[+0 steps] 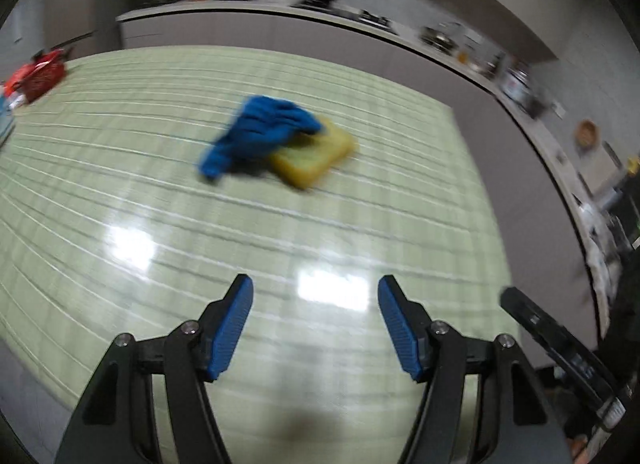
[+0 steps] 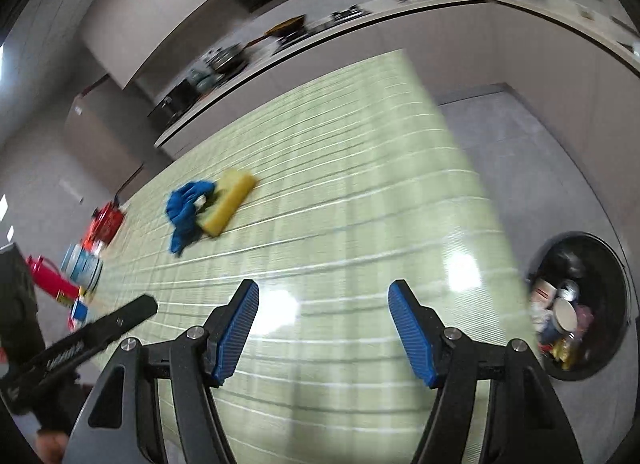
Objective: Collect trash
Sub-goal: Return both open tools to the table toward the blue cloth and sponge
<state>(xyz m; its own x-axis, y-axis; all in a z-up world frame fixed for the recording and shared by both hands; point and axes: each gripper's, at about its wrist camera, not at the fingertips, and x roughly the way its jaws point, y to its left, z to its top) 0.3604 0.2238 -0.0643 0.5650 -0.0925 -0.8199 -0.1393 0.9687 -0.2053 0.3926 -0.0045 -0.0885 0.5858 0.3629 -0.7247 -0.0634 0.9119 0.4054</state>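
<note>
**Both tongs empty above the green counter, trash left at the far edge**

The left tongs (image 1: 315, 322) hang over the pale green striped counter (image 1: 120, 192) with their blue pads spread apart and nothing between them. The right tongs (image 2: 323, 328) stand the same way, released and empty, over the counter's near part.

The trash still on the counter is clustered at its edge, well apart from both tongs: a red packet (image 2: 105, 222), a blue-and-white can (image 2: 82, 267) lying on its side, a red bottle (image 2: 50, 279) and a small blue-and-white carton (image 2: 80, 310) just beside it. In the right wrist view this cluster sits to the left of the tongs; in the left wrist view only the red packet (image 1: 40, 74) shows clearly, at the far left edge. The frames are blurred, so finer labels cannot be read.

In the middle of the counter, ahead of both tongs, lies a crumpled blue cloth (image 1: 256, 136) partly draped over a yellow sponge (image 1: 316, 156), the two touching. Nothing lies on the bare surface between these and the pads.

On the floor to the right of the counter stands a black round bin (image 2: 616, 276), open, with cans and wrappers already inside. A kitchen worktop (image 1: 240, 10) with pots and pans runs along the wall behind.
</note>
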